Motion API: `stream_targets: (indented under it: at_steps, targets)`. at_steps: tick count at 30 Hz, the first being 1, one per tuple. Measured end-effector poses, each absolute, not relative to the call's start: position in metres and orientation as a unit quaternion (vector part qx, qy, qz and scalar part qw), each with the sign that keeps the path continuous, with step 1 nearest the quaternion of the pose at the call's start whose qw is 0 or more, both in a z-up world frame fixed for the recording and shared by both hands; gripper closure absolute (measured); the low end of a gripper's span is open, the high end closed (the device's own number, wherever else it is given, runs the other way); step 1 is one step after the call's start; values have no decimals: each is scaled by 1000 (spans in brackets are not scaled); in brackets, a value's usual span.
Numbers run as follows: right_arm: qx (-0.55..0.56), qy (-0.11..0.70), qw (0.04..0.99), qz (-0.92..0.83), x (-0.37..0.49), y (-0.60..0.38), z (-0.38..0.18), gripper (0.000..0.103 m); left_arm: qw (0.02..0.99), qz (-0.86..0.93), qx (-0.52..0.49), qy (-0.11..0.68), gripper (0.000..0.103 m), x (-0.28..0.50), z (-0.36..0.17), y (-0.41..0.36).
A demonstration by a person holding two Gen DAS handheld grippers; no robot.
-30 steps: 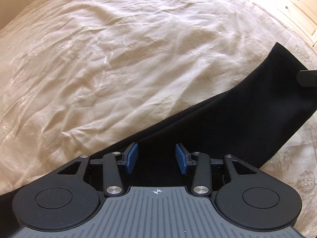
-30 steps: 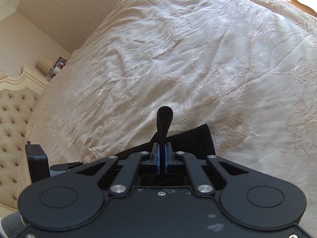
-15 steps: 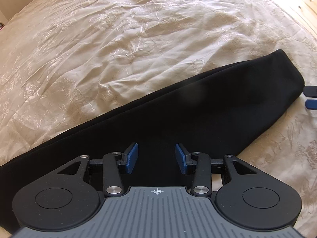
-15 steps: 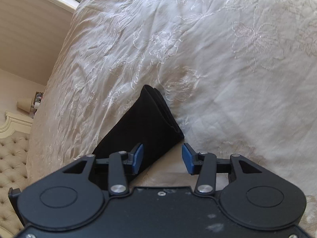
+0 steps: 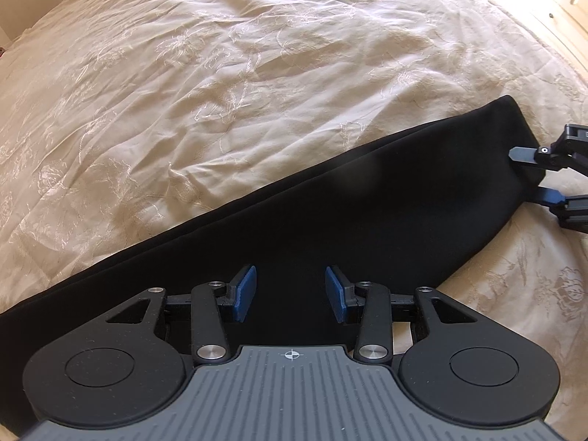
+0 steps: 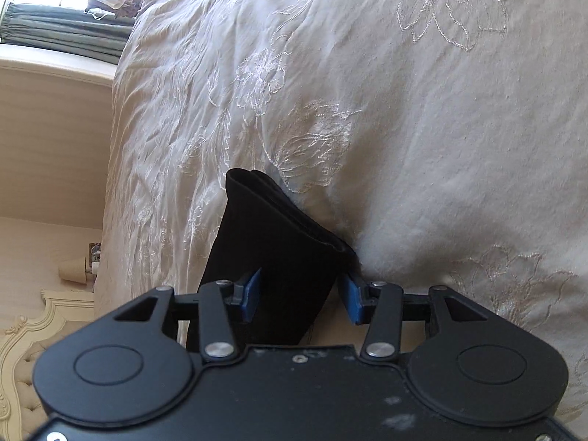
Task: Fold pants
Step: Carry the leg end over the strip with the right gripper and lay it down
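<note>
Our right claw (image 6: 299,299), jaws just opened, straddles the black folded cloth pants (image 5: 330,217); closing off-centre could miss layers. Our left claw (image 5: 290,294) hovers open, empty.

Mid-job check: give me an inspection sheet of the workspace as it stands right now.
Surface: cream embroidered bedspread, wrinkled.
Job's things: black pants lie flat in a long narrow band; layered end visible.
Clutter: nothing seen on the bed.
Grippers: left gripper open above the pants' middle, gripping nothing; right gripper open, its jaws have just been opening, the pants' end between them, not pinched.
Cables: nothing seen.
Surroundings: tufted headboard, small lamp, green curtain.
</note>
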State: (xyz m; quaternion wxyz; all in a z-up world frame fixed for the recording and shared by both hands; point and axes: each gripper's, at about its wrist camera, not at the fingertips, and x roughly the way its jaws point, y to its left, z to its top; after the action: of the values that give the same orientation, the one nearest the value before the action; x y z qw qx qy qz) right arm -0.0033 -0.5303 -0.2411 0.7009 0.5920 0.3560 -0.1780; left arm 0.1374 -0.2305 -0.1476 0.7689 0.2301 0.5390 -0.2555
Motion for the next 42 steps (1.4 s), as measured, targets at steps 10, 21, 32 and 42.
stream_targets:
  at_steps: [10,21,32,42]
  targets:
    - [512,359,765,-155,0,-522,-183,93,783,-207,227,541,63,176,-177,-232]
    - [360,362,851,-121,44,-454,-96,93,801,-195,175,539,63,205,-148,-188]
    - [195,376,906,1,101,-266,-47,93,809,-154,84,561,62,208,-129,-32]
    - [93,466,878,55,120,-96,-137,94,810,-148,62,564,62,207,-116,78]
